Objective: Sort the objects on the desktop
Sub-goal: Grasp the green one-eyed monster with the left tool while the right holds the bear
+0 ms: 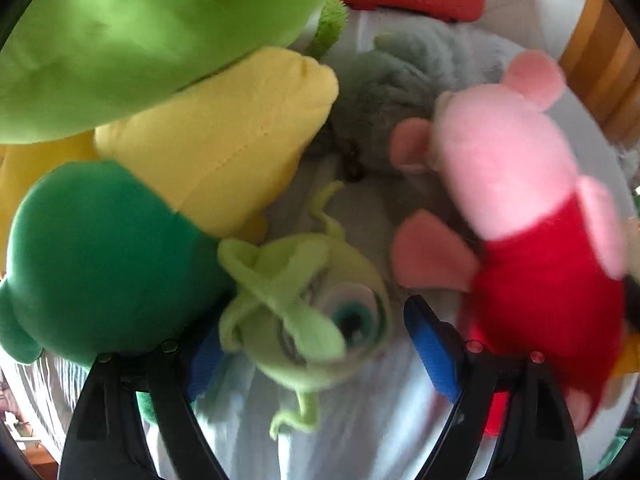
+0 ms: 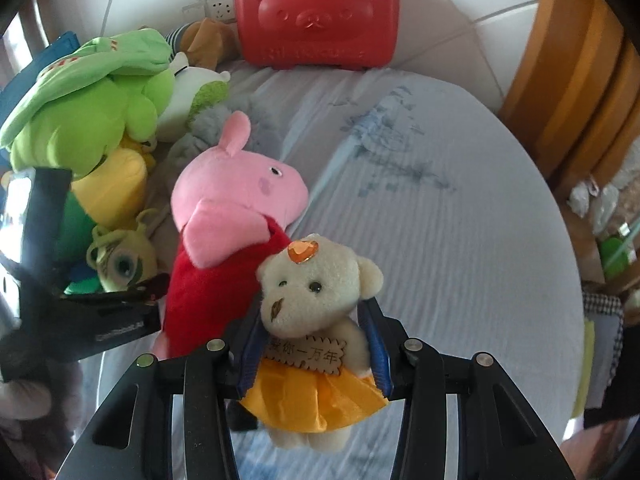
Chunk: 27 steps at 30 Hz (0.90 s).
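Observation:
A small light-green one-eyed plush [image 1: 312, 320] sits between the blue pads of my left gripper [image 1: 312, 318], which is shut wide on it above the toy pile. The same plush [image 2: 120, 264] shows in the right wrist view, beside the left gripper's black body [image 2: 80, 320]. My right gripper [image 2: 314, 344] is shut on a cream teddy bear [image 2: 316, 280] in an orange skirt, gripping it at chest height. The bear hangs over the white cloth, right next to a pink pig plush [image 2: 236, 184] in a red dress. That pig [image 1: 500, 168] lies just right of my left gripper.
The pile holds a dark green plush [image 1: 100, 256], a yellow one [image 1: 216, 132], a big light-green one [image 2: 88, 112] and a grey one [image 1: 400, 88]. A red bear-faced case [image 2: 316, 12] stands at the wall. The white tablecloth [image 2: 440, 220] stretches right towards wooden furniture [image 2: 568, 80].

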Motion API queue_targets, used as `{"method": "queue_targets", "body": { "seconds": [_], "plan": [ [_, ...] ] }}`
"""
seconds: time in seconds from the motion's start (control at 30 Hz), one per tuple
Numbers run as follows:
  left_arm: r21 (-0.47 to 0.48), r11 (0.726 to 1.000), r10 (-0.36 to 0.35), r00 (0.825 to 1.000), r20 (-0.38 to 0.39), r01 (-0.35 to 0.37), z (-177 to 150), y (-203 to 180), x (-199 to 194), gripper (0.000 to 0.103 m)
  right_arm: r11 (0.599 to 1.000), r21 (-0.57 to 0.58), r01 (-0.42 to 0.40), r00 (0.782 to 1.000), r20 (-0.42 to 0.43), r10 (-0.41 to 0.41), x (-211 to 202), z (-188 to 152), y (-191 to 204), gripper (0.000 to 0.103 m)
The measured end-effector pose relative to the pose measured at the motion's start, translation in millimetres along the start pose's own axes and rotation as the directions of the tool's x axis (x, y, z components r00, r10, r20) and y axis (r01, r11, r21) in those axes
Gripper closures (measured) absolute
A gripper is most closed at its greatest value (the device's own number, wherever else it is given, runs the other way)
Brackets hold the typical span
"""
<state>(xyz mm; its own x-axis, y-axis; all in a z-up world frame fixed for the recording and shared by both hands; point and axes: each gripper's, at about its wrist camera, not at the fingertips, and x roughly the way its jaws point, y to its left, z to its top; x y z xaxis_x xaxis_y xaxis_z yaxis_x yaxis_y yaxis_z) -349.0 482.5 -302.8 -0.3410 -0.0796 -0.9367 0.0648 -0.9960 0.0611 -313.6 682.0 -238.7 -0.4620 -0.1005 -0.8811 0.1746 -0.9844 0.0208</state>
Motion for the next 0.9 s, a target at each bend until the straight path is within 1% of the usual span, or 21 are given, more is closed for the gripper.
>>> {"method": "queue_targets", "body": {
  "seconds": [0.07,0.13,0.17,0.2,0.23,0.37,0.5,0.63,0.73,0.8,0.9],
  "plan": [
    [0.008,1.0,0.017,1.0,0.008,-0.017,3,-2,5,0.018,1.0,0.0,-0.005,1.0,-0.005,0.005,7,5,-5,0.058],
    [0.008,1.0,0.009,1.0,0.018,-0.009,5,-2,6,0.018,1.0,0.003,-0.007,1.0,-0.009,0.007,13,7,-6,0.058],
    [0.005,1.0,0.002,1.0,0.022,-0.002,5,-1,5,0.023,1.0,0.005,-0.006,1.0,-0.011,0.006,15,8,-7,0.058],
    [0.001,1.0,-0.006,1.0,0.027,0.006,6,0,3,0.038,1.0,0.006,-0.005,1.0,-0.013,0.005,17,8,-7,0.058],
    [0.003,1.0,-0.015,1.0,0.025,0.015,5,2,1,0.041,1.0,0.004,-0.003,1.0,-0.014,0.003,18,9,-8,0.058],
    [0.014,0.999,-0.051,0.999,0.018,0.051,0,5,-12,0.042,1.0,0.0,0.009,1.0,0.002,-0.009,10,8,-5,0.058],
    [0.028,0.998,-0.065,0.994,0.089,0.063,-11,10,-53,0.042,1.0,-0.009,0.004,0.999,0.039,-0.004,-13,3,3,0.058],
    [0.033,0.997,-0.079,0.984,0.158,0.074,-23,17,-95,0.042,0.998,-0.051,-0.042,0.995,0.092,0.047,-45,-4,25,0.058],
    [0.017,0.998,-0.065,0.978,0.197,0.063,-37,31,-124,0.042,0.993,-0.088,-0.081,0.989,0.117,0.091,-61,-10,44,0.058],
    [-0.004,0.999,-0.044,0.976,0.212,0.046,-55,43,-136,0.042,0.987,-0.122,-0.108,0.985,0.123,0.123,-69,-15,61,0.058],
    [-0.044,0.999,-0.007,0.974,0.228,0.018,-72,61,-153,0.042,0.974,-0.174,-0.142,0.978,0.128,0.165,-79,-21,88,0.058]
  ]
}}
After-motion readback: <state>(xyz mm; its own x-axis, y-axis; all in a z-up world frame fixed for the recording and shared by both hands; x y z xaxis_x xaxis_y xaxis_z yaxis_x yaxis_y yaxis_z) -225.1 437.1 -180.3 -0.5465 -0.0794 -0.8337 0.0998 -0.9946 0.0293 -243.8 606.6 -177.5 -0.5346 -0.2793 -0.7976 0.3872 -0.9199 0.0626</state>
